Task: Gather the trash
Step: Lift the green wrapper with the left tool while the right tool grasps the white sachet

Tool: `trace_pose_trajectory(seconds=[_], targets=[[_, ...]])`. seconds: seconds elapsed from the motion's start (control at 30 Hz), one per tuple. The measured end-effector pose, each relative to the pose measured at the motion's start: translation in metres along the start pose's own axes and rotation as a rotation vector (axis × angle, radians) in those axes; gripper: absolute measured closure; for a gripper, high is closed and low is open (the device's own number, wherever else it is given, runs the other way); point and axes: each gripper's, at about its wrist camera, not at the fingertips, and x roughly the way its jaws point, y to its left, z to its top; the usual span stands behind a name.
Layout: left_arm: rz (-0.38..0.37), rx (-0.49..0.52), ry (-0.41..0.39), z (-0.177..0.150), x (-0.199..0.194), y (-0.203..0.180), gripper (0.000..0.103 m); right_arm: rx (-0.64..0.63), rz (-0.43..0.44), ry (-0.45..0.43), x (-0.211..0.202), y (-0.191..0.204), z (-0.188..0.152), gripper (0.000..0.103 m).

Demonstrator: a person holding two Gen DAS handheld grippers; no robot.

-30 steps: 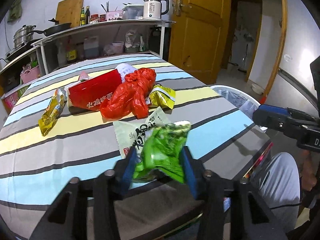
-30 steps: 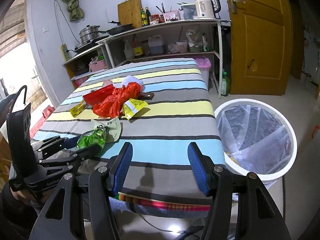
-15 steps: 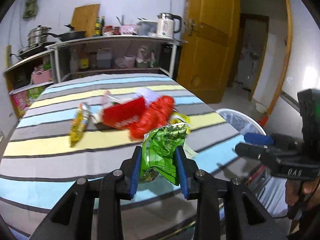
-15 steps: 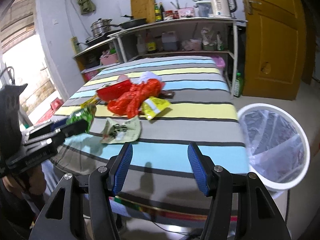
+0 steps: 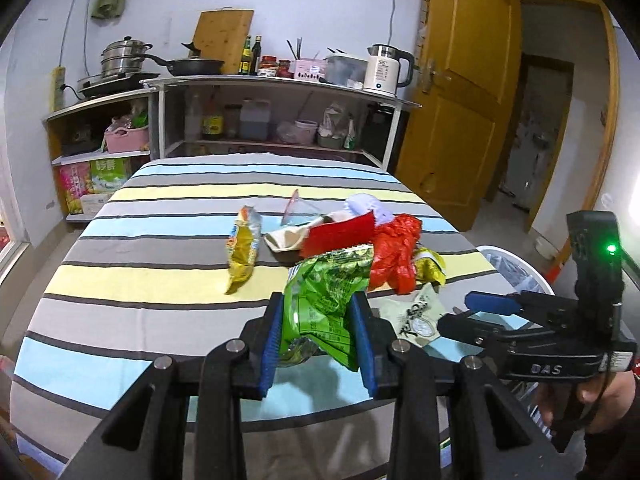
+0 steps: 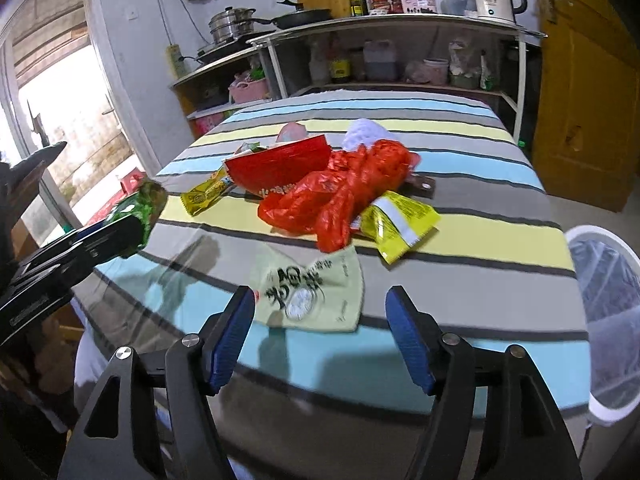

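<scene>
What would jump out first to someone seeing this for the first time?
A crumpled green snack bag clamped between the blue pads of the left gripper, lifted off the striped table. Mid-table sits a bright red plastic bag among wrappers, and a white lined bin stands off the table's right corner.

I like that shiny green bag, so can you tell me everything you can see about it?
The green snack bag is crinkly, shiny plastic with dark print and small writing. It looks crumpled and mostly empty. The left gripper pinches it between its blue pads, holding it upright in the air above the striped table, touching nothing else.
</scene>
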Motion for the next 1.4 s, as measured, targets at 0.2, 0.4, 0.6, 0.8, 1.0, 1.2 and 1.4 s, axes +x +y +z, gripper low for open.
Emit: trace_pose_trajectory(seconds=[0.2, 0.4, 0.6, 0.8, 1.0, 1.2, 1.4], targets=[[-0.004, -0.012, -0.003, -0.001, 0.0, 0.008, 0.068, -0.005, -0.009, 0.036, 0.02, 0.004, 0.008, 0.033], [-0.001, -0.03, -0.001, -0.002, 0.004, 0.015, 0.068, -0.04, -0.003, 0.072, 0.03, 0.015, 0.01, 0.032], [0.008, -0.049, -0.007, -0.002, 0.002, 0.023, 0.068, -0.111, -0.046, 0.096, 0.038, 0.029, 0.009, 0.027], [0.014, -0.067, -0.009, -0.005, 0.001, 0.03, 0.068, -0.155, -0.105, 0.108, 0.044, 0.039, 0.009, 0.025], [0.016, -0.075, -0.009, -0.006, 0.0, 0.032, 0.068, -0.15, -0.114, 0.091, 0.043, 0.038, 0.008, 0.036], [0.011, -0.07, -0.008, -0.007, -0.001, 0.032, 0.068, -0.167, -0.094, 0.073, 0.038, 0.042, 0.007, 0.081], [0.008, -0.063, -0.004, -0.007, -0.001, 0.026, 0.068, -0.134, -0.051, 0.036, 0.023, 0.039, 0.003, 0.096]])
